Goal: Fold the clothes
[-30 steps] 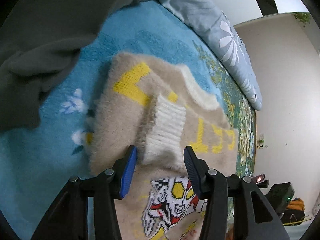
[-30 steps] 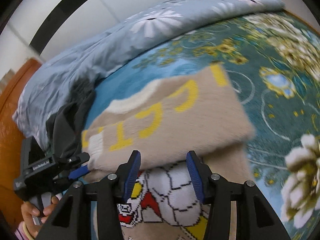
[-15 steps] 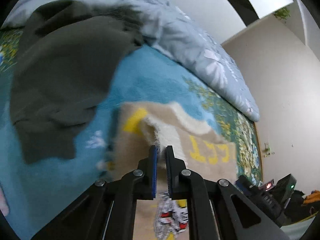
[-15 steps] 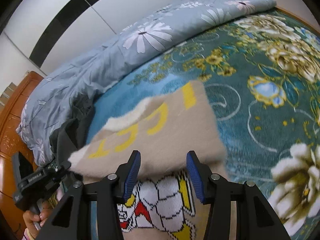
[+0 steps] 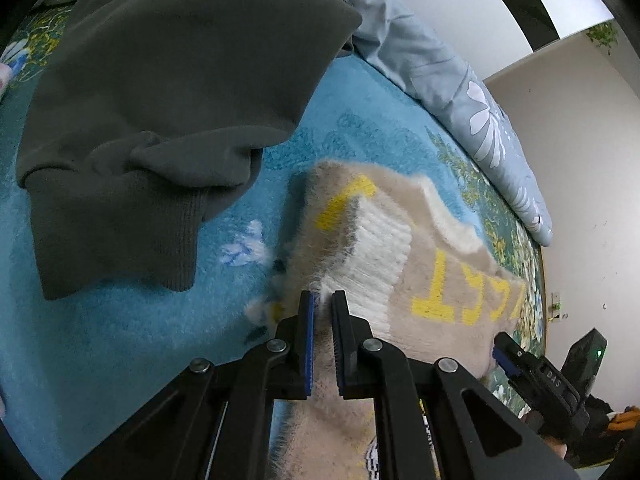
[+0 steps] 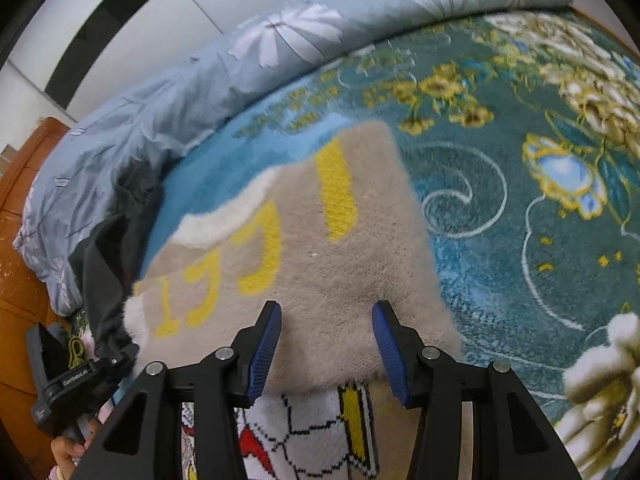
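A fuzzy beige sweater [image 5: 448, 280] with yellow letters and a white collar lies folded on the blue floral blanket [image 5: 120, 344]. My left gripper [image 5: 322, 300] is shut on the sweater's edge beside the white ribbed cuff [image 5: 380, 248]. In the right wrist view the sweater [image 6: 320, 264] lies folded over its cartoon print [image 6: 312, 432]. My right gripper [image 6: 326, 316] is open over the folded edge, holding nothing. The left gripper also shows at the lower left of the right wrist view [image 6: 116, 360].
A dark grey sweatshirt [image 5: 160, 92] lies crumpled at the left, close to the sweater. A light blue flowered duvet [image 6: 240, 52] runs along the back. An orange wooden headboard [image 6: 20, 264] stands at the left. The blanket's green floral part [image 6: 540, 160] lies to the right.
My left gripper closed on the sweater's edge by the cuff and stays shut on it. My right gripper stayed open and shifted forward over the folded part.
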`<state>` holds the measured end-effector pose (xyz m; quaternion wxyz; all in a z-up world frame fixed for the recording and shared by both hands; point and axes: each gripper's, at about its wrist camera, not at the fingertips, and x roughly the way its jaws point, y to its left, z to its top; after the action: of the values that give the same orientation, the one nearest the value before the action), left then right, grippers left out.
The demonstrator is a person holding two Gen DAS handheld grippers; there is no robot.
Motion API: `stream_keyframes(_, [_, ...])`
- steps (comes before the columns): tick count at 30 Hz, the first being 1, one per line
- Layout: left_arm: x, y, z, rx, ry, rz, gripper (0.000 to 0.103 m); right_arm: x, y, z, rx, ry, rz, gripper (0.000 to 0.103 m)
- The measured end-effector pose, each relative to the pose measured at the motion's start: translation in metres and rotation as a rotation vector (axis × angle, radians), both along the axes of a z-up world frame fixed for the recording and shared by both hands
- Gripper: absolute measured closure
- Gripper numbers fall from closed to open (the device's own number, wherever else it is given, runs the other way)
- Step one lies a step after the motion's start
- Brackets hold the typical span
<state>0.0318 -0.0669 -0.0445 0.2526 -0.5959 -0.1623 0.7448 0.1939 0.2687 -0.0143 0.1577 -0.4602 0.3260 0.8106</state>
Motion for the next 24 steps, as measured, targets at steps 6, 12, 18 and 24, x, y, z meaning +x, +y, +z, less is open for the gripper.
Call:
stream_keyframes(6, [-0.004,0.004,0.004,-0.045,-0.003,-0.056,0.093,-0.011,-0.006,-0.002,0.047,-0.052,0.036,0.049])
stream_keyframes(12, [0.005,-0.010,0.019,-0.005,-0.024,-0.083,0.093,0.026,-0.004,0.020,-0.034,0.049,-0.024,0.050])
stream_keyframes(18, [0.045,-0.016,0.013,-0.052,-0.064,-0.192,0.093,0.094,0.006,0.019,-0.062,0.007,-0.112,0.050])
stream_keyframes(24, [0.089,-0.015,-0.006,-0.152,-0.051,-0.293,0.088,0.156,0.007,-0.005,-0.111,-0.065,-0.169,0.050])
